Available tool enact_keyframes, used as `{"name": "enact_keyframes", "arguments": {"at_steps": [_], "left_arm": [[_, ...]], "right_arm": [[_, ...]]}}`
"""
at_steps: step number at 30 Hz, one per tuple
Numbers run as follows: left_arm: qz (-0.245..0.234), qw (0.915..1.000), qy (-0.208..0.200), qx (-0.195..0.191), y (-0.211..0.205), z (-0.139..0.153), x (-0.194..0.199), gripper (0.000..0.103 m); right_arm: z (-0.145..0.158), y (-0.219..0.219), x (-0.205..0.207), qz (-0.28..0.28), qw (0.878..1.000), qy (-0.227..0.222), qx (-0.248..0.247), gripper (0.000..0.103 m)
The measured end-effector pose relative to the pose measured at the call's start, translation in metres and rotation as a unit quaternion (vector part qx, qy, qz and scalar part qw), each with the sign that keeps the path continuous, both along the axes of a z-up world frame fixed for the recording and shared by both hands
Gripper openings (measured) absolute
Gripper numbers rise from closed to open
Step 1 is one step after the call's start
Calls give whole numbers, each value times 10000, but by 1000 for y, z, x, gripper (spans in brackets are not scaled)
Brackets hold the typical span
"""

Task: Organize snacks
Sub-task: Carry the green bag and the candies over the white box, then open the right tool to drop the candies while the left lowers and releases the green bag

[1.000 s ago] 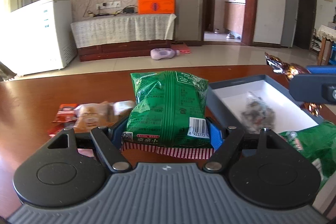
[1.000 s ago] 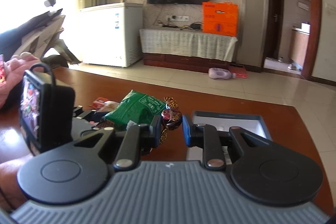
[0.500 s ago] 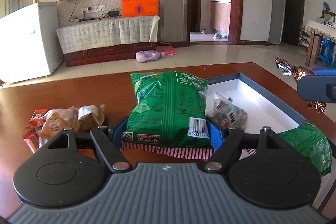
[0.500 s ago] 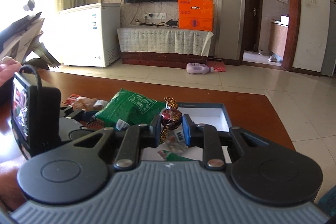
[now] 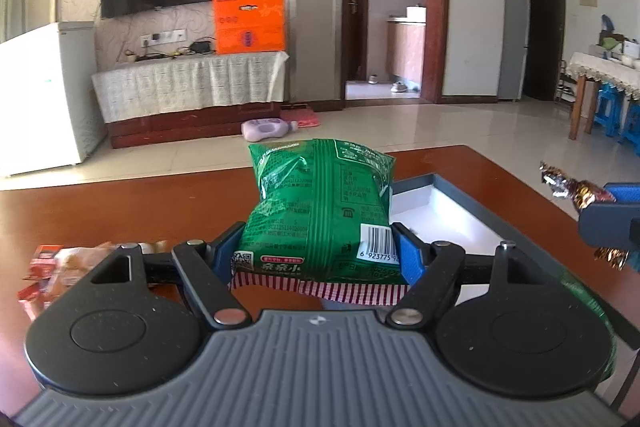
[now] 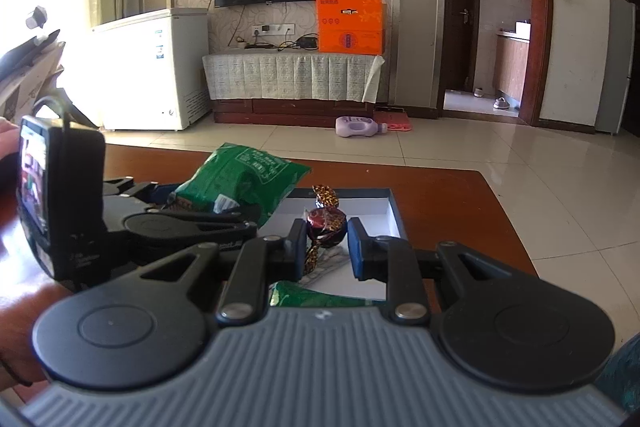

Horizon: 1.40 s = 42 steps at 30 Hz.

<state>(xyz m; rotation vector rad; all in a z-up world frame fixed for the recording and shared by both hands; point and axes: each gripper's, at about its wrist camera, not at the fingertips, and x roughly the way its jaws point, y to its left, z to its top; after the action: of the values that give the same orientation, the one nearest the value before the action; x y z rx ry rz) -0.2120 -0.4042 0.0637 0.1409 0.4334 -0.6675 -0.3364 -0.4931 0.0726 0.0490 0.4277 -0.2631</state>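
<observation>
1. The left gripper (image 5: 320, 251) is clamped on a green snack bag (image 5: 320, 211), which stands upright between its blue pads over the near-left edge of the open box (image 5: 452, 203).
2. The right gripper (image 6: 326, 247) pinches a foil-wrapped candy (image 6: 326, 223) above the box (image 6: 394, 215) interior.
3. Since 1 second ago, both grippers have shifted toward the box (grips unchanged).
4. Counted: 2 green bags, 1 held candy, 1 box, and a small pile of wrapped snacks (image 5: 52, 263) lying far left on the table (image 5: 120, 203).
</observation>
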Motion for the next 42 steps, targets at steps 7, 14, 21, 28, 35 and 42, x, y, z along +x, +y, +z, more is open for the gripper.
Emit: {"name": "enact_keyframes", "arguments": {"at_steps": [7,14,21,28,35,42], "left_arm": [[-429,9990,29,70,-41,-11,8,80],[-529,9985,75,130,-72,-18,17,81],[-507,9981,66,343,-77,-21,16,84],[-427,9979,114,468,-55,-26,2,84],[-368,9983,-73,443,-34,-24,-22,85],[-365,9982,-229,408,-27,-24,-38,87]], "right_arm": [[-2,-4,11,-46,9999,125,8,24],[-11,-11,18,-101,9994,339,-4,24],[-13,-15,28,-121,9991,405,44,24],[-14,-21,35,-174,9991,355,164,24],[-16,-18,41,-80,9993,264,262,25],[-22,-12,49,25,9992,233,318,25]]}}
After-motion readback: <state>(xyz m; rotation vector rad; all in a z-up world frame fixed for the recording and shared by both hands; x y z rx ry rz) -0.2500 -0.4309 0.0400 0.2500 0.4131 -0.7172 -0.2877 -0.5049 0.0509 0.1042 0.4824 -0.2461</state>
